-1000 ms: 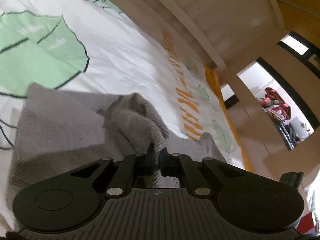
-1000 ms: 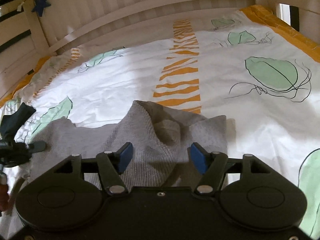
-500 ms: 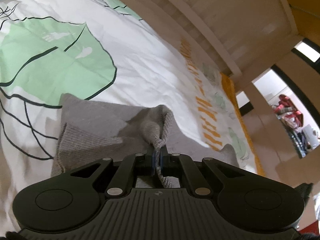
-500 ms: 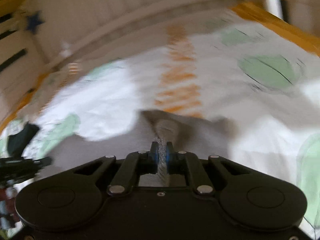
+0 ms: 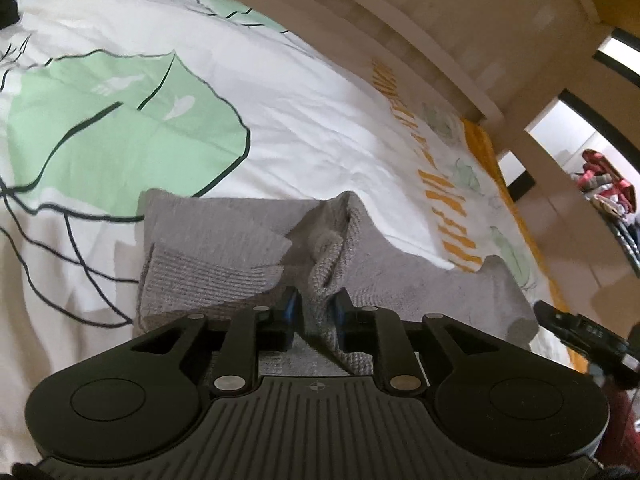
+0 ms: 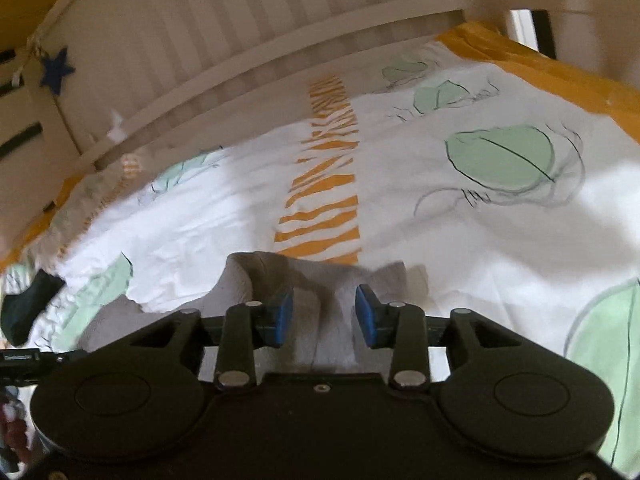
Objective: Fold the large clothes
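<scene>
Closest to you in the left wrist view, your left tool (image 5: 313, 304) has its blue pads slightly parted, and a bunched ridge of the grey knit garment (image 5: 224, 240) rises between them. Its jaws have just been opening, and the fabric looks loose in the gap rather than pinched. From that ridge the garment spreads flat over the bed cover (image 5: 312, 120), with a ribbed band along the near left edge and a smoother panel running off to the right. At the right edge of that view, part of your other tool and a dark red sleeve (image 5: 624, 432) come into sight.

Nearest you in the right wrist view, your right tool (image 6: 324, 314) stands spread, its blue pads (image 6: 285, 312) clear of the cloth. Its jaws have just been opening too, and a soft hump of the grey garment (image 6: 260, 276) lies between and just beyond them without being gripped. Your left tool's tip pokes in at the far left edge.

Beyond the garment, the white bed cover carries green leaf prints (image 6: 500, 158) and an orange striped band (image 6: 324, 208) running away from you. A dark piece of cloth (image 6: 28, 308) lies at its left edge. Farthest off stand the pale slatted bed frame (image 6: 240, 32) and a blue star (image 6: 58, 70) hanging on it.
</scene>
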The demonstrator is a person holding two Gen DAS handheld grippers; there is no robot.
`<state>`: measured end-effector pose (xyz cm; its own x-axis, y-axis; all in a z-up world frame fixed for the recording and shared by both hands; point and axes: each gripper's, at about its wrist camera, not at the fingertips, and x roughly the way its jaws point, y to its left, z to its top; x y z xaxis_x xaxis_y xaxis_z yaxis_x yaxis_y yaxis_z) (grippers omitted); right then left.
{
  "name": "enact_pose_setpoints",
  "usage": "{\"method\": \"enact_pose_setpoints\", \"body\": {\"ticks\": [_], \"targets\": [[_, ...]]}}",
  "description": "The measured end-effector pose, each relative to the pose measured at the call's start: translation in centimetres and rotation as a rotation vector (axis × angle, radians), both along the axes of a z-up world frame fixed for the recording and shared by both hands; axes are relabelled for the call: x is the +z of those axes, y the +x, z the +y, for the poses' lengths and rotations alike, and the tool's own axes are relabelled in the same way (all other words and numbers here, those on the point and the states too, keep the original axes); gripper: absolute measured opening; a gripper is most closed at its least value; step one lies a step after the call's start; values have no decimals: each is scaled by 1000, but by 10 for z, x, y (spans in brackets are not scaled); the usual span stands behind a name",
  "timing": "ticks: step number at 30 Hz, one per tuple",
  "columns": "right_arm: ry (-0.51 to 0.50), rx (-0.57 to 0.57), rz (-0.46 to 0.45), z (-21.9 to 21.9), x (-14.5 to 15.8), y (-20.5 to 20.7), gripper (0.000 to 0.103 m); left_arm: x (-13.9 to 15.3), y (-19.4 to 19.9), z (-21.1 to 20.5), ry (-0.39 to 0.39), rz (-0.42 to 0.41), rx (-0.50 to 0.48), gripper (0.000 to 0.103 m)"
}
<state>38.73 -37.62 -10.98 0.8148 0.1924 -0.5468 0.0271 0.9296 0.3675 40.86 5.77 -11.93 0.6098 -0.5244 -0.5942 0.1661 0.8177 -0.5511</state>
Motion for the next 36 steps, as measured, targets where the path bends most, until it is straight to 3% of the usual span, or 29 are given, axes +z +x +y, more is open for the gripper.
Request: {"method": "enact_pose_setpoints", "body": {"ticks": [2,5,6,7,11,13,15,16,20,23,25,27,30,32,34,36], "targets": [[-33,40,18,8,-2,13,56,-2,0,1,-5,1,-1,19],[-86,105,68,25,-10,27,57,-2,1,2,-7,1,-8,19],[-124,103,89,30,-12,31,51,-2,1,3,-10,2,-7,19],[-130,90,93,30,-15,31,12,-3,1,3,-14,4,-7,19],[56,-52,152,2,-36,32,16,-4,2,4,-21,7,-6,21],[44,-43,145,5,-36,29,17,-4,2,4,-24,10,-4,21],[-8,-27,120,12,-27,24,35,-4,2,4,-24,10,-4,21],[-21,-43,94,14,-21,20,47,-4,2,4,-25,10,-2,21],[-47,-42,-93,24,8,-3,48,-4,1,3,-27,10,2,21],[-37,80,-177,42,15,-17,48,-4,1,4,-29,10,2,21],[-68,165,-147,55,7,-14,48,-4,1,4,-30,10,2,21],[-124,180,-76,64,-7,-5,48,-4,1,4,-31,10,1,21],[-158,41,46,50,-32,11,45,-5,2,4,-34,3,-6,21],[-95,14,33,38,-37,13,46,-4,0,4,-34,-7,-14,23],[-94,29,26,38,-31,11,52,-1,-2,3,-37,-21,-29,29],[-101,54,12,42,-22,2,67,6,-6,3,-27,-31,-31,44]]}}
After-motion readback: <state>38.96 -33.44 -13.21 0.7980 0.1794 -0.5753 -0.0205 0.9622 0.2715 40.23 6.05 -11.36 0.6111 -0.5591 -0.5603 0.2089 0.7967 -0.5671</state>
